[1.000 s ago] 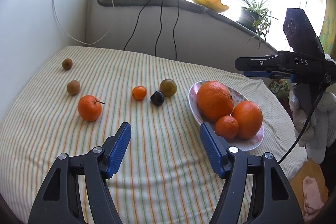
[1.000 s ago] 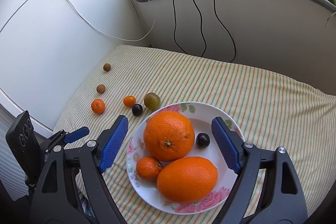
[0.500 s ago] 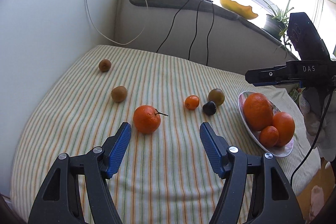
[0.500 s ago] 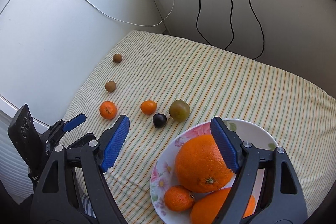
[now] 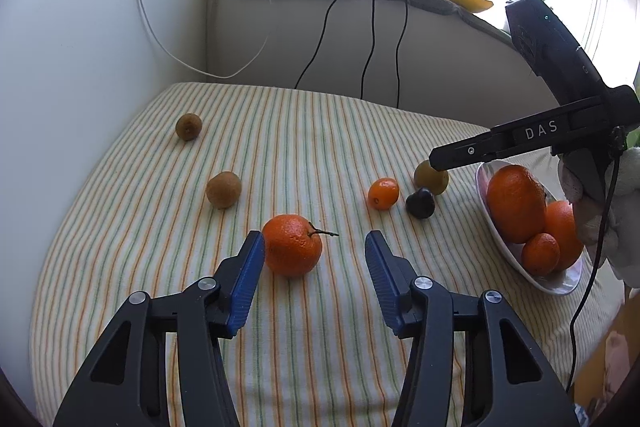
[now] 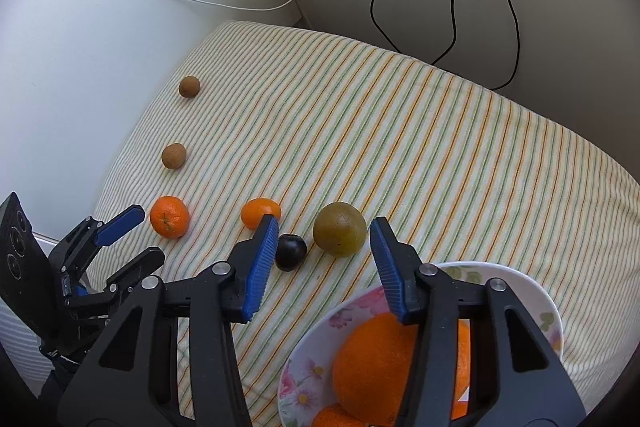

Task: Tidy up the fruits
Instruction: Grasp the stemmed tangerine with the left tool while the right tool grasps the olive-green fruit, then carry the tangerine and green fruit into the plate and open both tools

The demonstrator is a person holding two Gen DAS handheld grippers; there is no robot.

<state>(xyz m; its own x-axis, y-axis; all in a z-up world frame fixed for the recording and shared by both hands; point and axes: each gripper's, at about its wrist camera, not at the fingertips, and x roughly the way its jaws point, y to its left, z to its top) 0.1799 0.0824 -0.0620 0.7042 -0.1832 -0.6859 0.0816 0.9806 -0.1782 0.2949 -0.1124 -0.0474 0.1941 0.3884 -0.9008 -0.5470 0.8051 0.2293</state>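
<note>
Fruit lies scattered on a striped tablecloth [image 5: 320, 131] as two hand-held grippers hang over it. Far left, a brown kiwi [image 5: 188, 126] sits near the wall, with a second kiwi [image 5: 223, 189] nearer the camera. The left gripper [image 5: 315, 241] stands over a stemmed mandarin [image 5: 292, 245]; its jaws have just been narrowing, the left blue pad close beside the fruit, the right pad well clear, so nothing is gripped. Further right lie a small tangerine [image 5: 383, 193], a dark plum [image 5: 420, 203] and, just behind it, a greenish-brown fruit [image 5: 431, 179], the last two close together. Seen from the right wrist, the right gripper [image 6: 324, 241] is poised above the dark plum [image 6: 291, 251] and the greenish-brown fruit [image 6: 339, 235], both showing in the gap between its blue pads; its jaws have also just been narrowing, yet neither pad presses on either fruit. At the far right edge of the cloth, a flowered plate [image 6: 532, 291] already holds a large orange [image 5: 516, 203], a second orange [image 5: 562, 235] and a small mandarin [image 5: 540, 254]. A person's pale glove [image 5: 616, 211] holds the right gripper's handle
</note>
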